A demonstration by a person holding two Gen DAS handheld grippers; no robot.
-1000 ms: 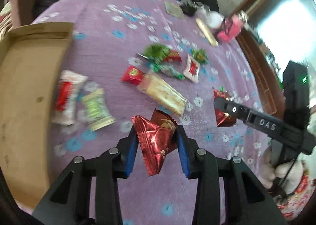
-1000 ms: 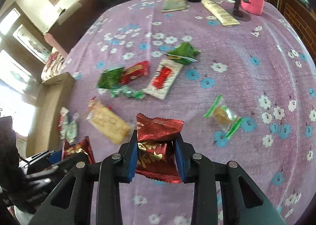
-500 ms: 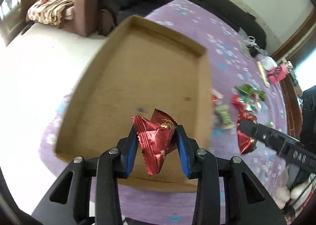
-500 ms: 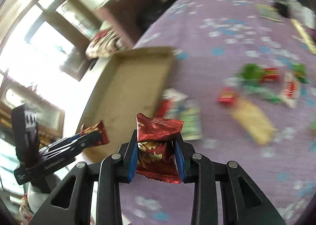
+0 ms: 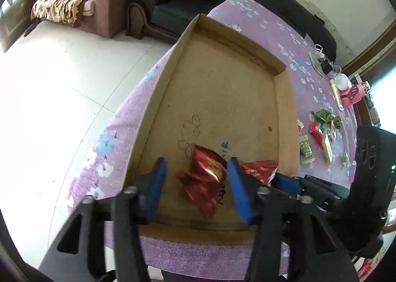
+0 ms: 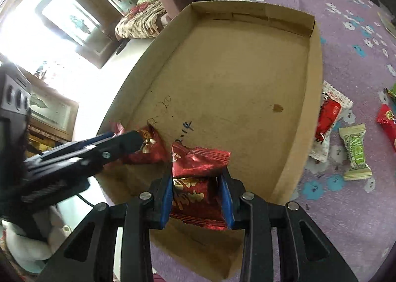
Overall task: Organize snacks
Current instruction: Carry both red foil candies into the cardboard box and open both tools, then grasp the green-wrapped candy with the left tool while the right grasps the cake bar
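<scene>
Both tools over the cardboard tray (image 5: 284, 98) – one letting go, one not

The left tool (image 5: 195, 183) has just been spreading its jaws, and its red snack packet (image 5: 206, 178) sits loose between them over the tray floor. The right tool (image 6: 196, 197) pinches a second red packet (image 6: 198, 183) above the tray's near end – more snacks (image 6: 354, 150) lie on the purple tabletop (image 6: 346, 220) beside it.

Plain brown cardboard tray (image 5: 284, 98); shiny red foil snack packets (image 6: 198, 165); purple cloth (image 6: 346, 34) with blue and white flowers; blue-padded black fingers (image 6: 168, 197).
</scene>
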